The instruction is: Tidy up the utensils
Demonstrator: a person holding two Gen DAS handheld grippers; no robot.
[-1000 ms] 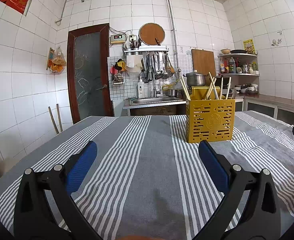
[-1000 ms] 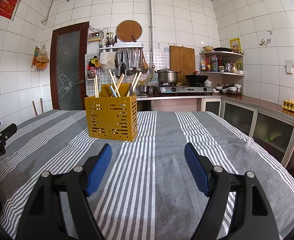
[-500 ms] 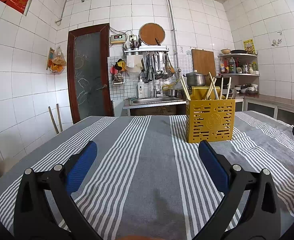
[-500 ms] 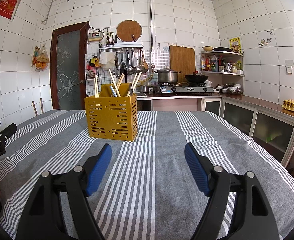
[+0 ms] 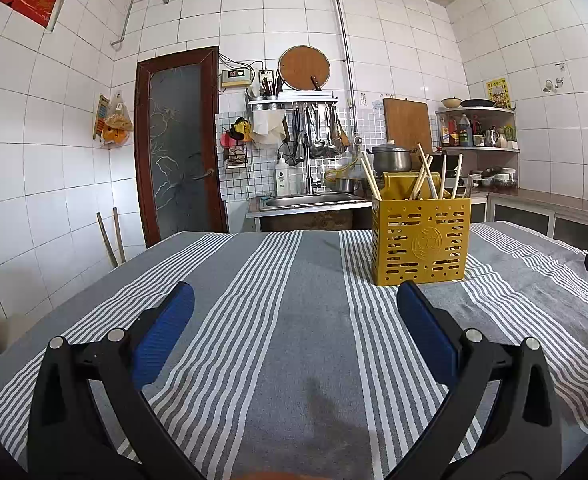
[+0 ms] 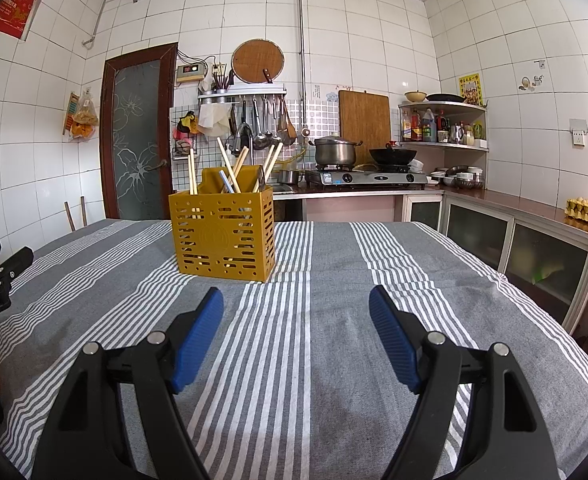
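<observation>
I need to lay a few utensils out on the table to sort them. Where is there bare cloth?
Nearly all the striped tablecloth is bare: the wide stretch between the yellow holder and the open right gripper, and everything on the holder's counter side. In the left view, cloth toward the door is free too. Only the holder, crowded with chopsticks, takes up space.

Black gripper (image 6: 296, 304) arms, ribbed blue fingers (image 6: 392, 338), silver screws, white lettering.
</observation>
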